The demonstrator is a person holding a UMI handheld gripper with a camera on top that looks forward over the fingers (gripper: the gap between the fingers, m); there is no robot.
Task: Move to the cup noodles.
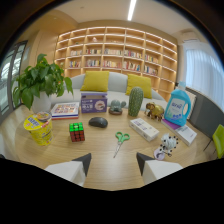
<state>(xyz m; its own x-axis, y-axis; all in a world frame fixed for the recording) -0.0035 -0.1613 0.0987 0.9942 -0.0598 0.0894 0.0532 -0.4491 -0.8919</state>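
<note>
The cup noodles [38,128], a yellow tub with a printed lid, stands on the round wooden table [100,165] well off to the left of my fingers, beside the potted plant. My gripper [114,160] is open, its two fingers [82,162] spread wide over bare tabletop with nothing between them. A Rubik's cube [76,131] sits between the cup and the space ahead of the fingers.
Green-handled scissors [120,140] lie just ahead of the fingers. Beyond are a black mouse [98,121], a white box [144,128], a purple box [93,103], a cactus [135,101], a blue detergent bottle [179,106], and a leafy plant [40,82].
</note>
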